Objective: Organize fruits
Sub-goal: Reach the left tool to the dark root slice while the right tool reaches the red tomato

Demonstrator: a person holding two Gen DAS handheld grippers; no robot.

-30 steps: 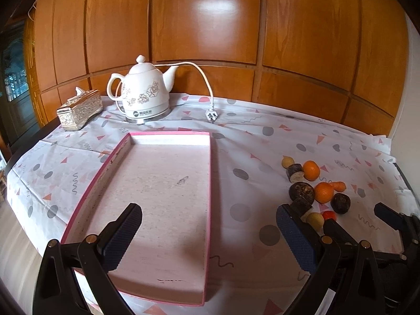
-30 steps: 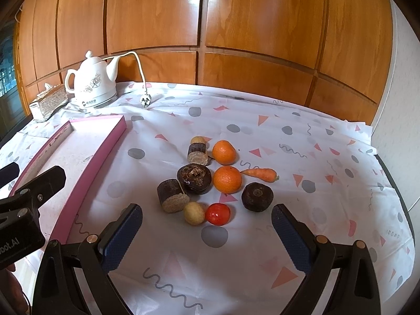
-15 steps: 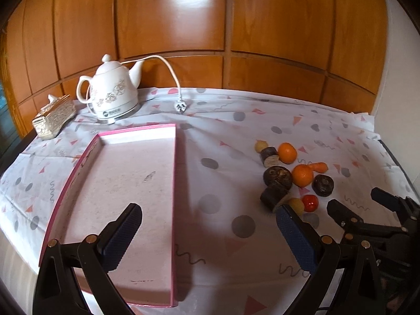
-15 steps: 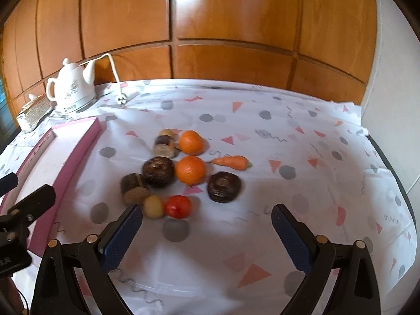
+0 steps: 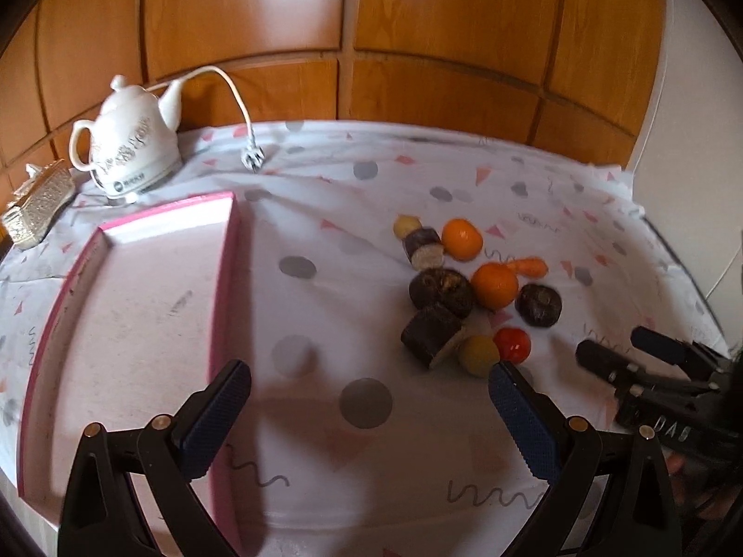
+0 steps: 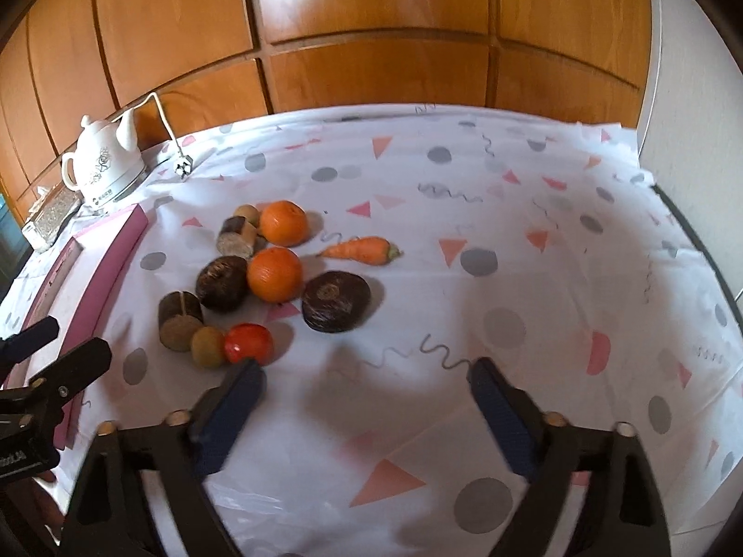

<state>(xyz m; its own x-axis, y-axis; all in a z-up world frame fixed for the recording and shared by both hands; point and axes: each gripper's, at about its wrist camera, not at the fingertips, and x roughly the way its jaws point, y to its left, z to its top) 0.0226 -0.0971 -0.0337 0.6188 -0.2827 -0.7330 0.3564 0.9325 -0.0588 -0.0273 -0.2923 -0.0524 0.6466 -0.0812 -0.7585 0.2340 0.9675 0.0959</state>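
A cluster of produce lies on the patterned cloth: two oranges (image 6: 282, 222) (image 6: 274, 274), a carrot (image 6: 362, 249), a red tomato (image 6: 248, 342), dark round fruits (image 6: 335, 300) and cut brown pieces (image 6: 180, 320). The pink-rimmed tray (image 5: 139, 288) lies to the left of them. My right gripper (image 6: 364, 383) hovers just in front of the cluster, jaws closing, nothing between them. My left gripper (image 5: 367, 385) stands open over the cloth between the tray and the fruit, holding nothing. The right gripper (image 5: 617, 348) also shows at the right edge of the left wrist view.
A white kettle (image 5: 132, 146) with its cord and plug (image 5: 253, 155) stands at the back left, beside a silver tissue box (image 5: 37, 204). Wooden panels (image 6: 371, 23) back the table. A white wall (image 5: 696, 139) rises on the right.
Both grippers have moved right and lower toward the fruit. The right gripper's jaws have narrowed. The tray has slid left in both views.
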